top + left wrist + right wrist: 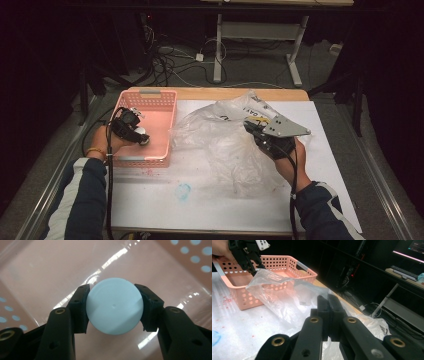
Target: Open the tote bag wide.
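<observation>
Cap [114, 306] between left hand-held gripper [113, 307] jaws

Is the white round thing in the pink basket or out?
In. The left claw grips the white round thing over the pink basket floor.

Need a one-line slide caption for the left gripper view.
Left tool clamps a pale round cap between both jaws inside the pink perforated basket.

A round white cap [115, 306] sits low inside the pink perforated basket [162, 107]; a clear plastic bag [225, 135] lies crumpled beside it.
</observation>
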A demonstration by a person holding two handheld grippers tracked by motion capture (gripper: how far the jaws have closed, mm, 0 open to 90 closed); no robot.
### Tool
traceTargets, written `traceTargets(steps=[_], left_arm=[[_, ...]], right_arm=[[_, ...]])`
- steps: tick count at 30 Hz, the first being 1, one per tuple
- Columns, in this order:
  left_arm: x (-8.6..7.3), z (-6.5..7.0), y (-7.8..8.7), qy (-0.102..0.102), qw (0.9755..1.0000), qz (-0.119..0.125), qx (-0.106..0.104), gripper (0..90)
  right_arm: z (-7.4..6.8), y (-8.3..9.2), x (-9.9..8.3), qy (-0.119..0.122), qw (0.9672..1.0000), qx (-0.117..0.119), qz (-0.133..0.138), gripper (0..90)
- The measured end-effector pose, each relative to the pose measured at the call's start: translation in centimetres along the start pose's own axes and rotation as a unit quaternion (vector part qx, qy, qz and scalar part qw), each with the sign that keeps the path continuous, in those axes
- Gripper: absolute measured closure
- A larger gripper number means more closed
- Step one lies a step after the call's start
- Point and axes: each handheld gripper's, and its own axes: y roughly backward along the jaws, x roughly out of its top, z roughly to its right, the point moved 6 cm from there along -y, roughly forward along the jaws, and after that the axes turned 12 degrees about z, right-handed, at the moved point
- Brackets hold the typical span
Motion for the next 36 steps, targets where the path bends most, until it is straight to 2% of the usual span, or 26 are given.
traceTargets(steps=[6,10,13,16,21,24,27,33,36], left_arm=[[0.4,0.4,0.4,-0.001,0.9997,0.024,0.0,48.3],[0.7,0.9,0.8,-0.01,0.9989,0.044,0.011,48.4],[0.9,1.5,1.3,-0.015,0.9974,0.067,0.019,48.4],[1.0,2.2,1.8,-0.017,0.9957,0.089,0.018,48.4],[1.2,3.4,2.9,-0.025,0.9912,0.127,0.025,48.5],[1.6,4.2,3.9,-0.032,0.9874,0.152,0.027,48.4],[2.1,5.5,5.2,-0.048,0.9825,0.177,0.029,48.5],[3.0,8.2,7.5,-0.077,0.9719,0.221,0.022,48.5],[3.8,9.8,8.5,-0.096,0.9646,0.245,0.018,48.5]], right_arm=[[-0.2,0.0,-0.1,0.006,1.0,-0.002,-0.004,90.0],[-0.3,-0.1,-0.2,0.009,0.9999,-0.001,-0.008,90.0],[-0.4,-0.2,-0.3,0.01,0.9999,0.0,-0.009,90.0],[-0.4,-0.2,-0.4,0.009,0.9999,0.001,-0.01,90.0],[-0.5,-0.2,-0.5,0.009,0.9999,0.0,-0.011,90.0],[-0.4,-0.1,-0.4,0.009,0.9999,-0.004,-0.011,90.0],[-0.3,0.1,-0.3,0.01,0.9999,-0.009,-0.008,90.0],[-0.1,0.2,0.0,0.009,0.9998,-0.016,-0.005,90.0],[-0.2,0.2,0.0,0.009,0.9998,-0.016,-0.007,90.0]])
